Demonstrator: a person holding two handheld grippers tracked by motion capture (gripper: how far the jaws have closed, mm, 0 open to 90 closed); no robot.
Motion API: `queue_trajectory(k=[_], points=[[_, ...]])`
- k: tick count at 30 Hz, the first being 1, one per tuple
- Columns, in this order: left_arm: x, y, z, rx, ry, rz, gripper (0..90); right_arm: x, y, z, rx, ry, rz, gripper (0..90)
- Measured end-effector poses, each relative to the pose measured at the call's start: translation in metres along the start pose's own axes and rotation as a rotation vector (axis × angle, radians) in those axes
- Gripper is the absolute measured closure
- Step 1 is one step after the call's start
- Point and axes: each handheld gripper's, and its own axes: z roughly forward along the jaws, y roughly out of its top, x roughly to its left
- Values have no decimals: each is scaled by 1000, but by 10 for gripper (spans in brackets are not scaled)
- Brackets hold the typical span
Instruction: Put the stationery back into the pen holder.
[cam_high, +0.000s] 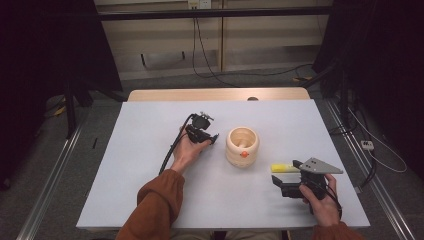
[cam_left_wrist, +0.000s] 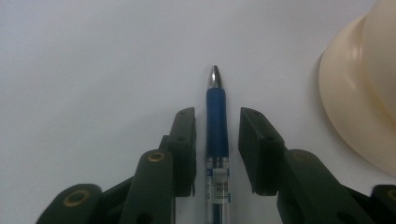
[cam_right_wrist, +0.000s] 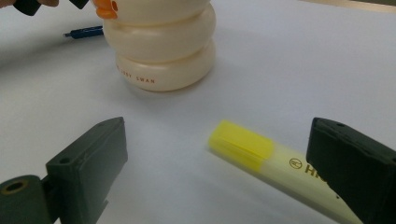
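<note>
From the high view, the left claw (cam_high: 214, 138) sits low on the white surface (cam_high: 150, 150) just left of the cream ribbed ceramic pen pot (cam_high: 242, 146), while the right claw (cam_high: 281, 184) hangs spread beside the yellow plastic highlighter (cam_high: 282, 168). Left gripper view: jaws parted around the blue-grip ballpoint pen (cam_left_wrist: 217, 121) lying flat, not touching yet, so I'd squeeze on that grip. Right gripper view: jaws wide, highlighter between, so centre it first.

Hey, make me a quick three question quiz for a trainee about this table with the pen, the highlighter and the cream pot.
1. True or false: the left tongs are already clamped on the blue pen.
2. Which thing lies nearest the right tongs? A) yellow highlighter B) blue pen C) cream holder
3. Fill in: the pen lies flat on the white table, between the two open ____.

Key
1. False; the jaws stand open on both sides of the pen, with a gap each side.
2. A.
3. jaws.
</note>
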Motion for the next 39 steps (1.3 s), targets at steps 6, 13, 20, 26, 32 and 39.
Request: queue_trajectory(k=[6,13,20,26,32,39], points=[[-1,0,1,12,-3,-10,728,0,0,0,-1,2,-2,50],[1,0,1,16,-11,-32,798,1,0,0,1,2,-3,50],[2,-2,-2,2,-9,-58,802,0,0,0,0,2,-3,50],[6,-3,-16,-70,-24,-72,802,0,0,0,0,2,-3,50],[7,-4,-37,-173,-48,-85,802,1,0,0,1,0,-2,50],[5,-8,-60,-300,-78,-98,802,1,0,1,1,-1,-3,50]])
